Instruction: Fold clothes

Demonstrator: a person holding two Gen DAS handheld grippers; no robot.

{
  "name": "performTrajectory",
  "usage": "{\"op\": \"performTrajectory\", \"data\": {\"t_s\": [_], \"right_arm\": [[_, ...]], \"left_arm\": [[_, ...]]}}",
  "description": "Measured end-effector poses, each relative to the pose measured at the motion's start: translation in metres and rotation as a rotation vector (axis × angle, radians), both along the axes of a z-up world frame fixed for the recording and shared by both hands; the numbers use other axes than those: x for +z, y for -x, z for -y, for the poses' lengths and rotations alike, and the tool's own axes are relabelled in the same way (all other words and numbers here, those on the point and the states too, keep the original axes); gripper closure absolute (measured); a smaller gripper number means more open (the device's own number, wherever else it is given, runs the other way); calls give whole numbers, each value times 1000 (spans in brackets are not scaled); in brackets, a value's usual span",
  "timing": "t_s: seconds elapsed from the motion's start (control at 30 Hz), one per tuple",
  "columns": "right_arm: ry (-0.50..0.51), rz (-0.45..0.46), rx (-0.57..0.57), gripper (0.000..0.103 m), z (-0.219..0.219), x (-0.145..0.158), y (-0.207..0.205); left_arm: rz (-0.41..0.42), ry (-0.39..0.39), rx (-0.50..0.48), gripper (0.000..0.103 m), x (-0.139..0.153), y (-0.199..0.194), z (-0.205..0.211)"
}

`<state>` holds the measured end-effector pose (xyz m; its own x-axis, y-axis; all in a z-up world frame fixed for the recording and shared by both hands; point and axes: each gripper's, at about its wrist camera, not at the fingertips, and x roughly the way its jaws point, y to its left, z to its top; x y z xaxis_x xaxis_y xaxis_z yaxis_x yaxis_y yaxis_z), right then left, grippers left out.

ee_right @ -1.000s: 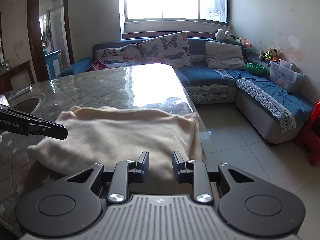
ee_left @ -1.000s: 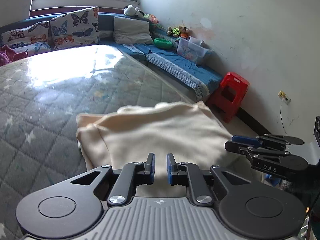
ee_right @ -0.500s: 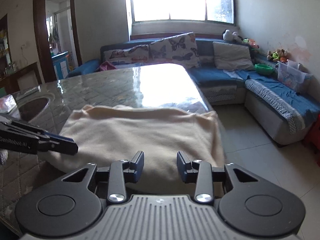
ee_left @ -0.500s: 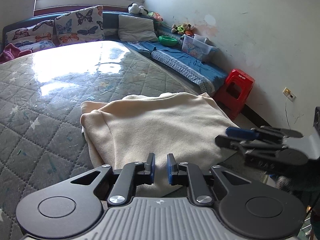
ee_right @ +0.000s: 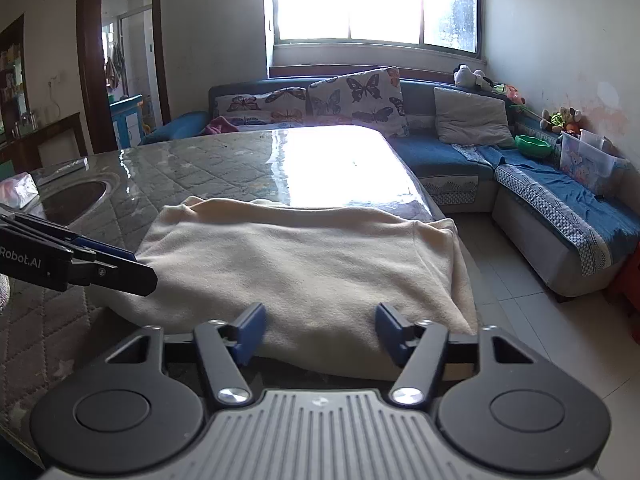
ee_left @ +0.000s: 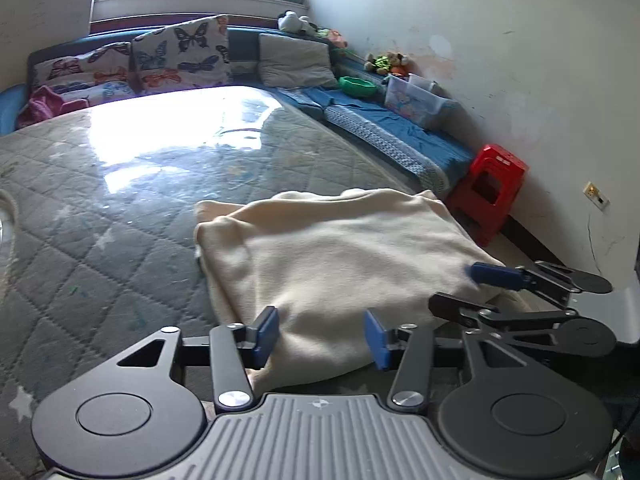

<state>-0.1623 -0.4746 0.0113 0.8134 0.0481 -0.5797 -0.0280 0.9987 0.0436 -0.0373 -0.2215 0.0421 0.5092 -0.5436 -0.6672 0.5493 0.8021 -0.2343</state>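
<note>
Quilted grey table (ee_left: 100,240) under a glossy cover fills the room's middle, blue sofa (ee_right: 440,152) behind. Folded cream garment (ee_left: 340,260) lies at the near edge. Left gripper (ee_left: 322,334) and right gripper (ee_right: 322,332) hover at its near hem, jaws opening, pads pressing on nothing.
</note>
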Motion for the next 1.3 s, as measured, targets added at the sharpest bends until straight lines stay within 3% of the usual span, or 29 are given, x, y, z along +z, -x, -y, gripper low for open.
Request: {"op": "performTrajectory", "data": {"t_s": [0.1,0.13,0.5,0.9,1.3], "right_arm": [[-5,7,-7,24,-2,2,2],[-6,8,-12,17,-2,2,3],[-4,26,-55,0,-9,9,14],[21,21,-85,0,-19,11,24],[24,7,-110,0,-23,7,36]], "left_arm": [[-5,-9,30,43,0,0,-6],[-7,-10,37,41,-1,0,-8],[27,-41,67,19,-3,10,-21],[67,-52,71,0,-1,22,-32],[71,-71,89,0,-3,31,-39]]}}
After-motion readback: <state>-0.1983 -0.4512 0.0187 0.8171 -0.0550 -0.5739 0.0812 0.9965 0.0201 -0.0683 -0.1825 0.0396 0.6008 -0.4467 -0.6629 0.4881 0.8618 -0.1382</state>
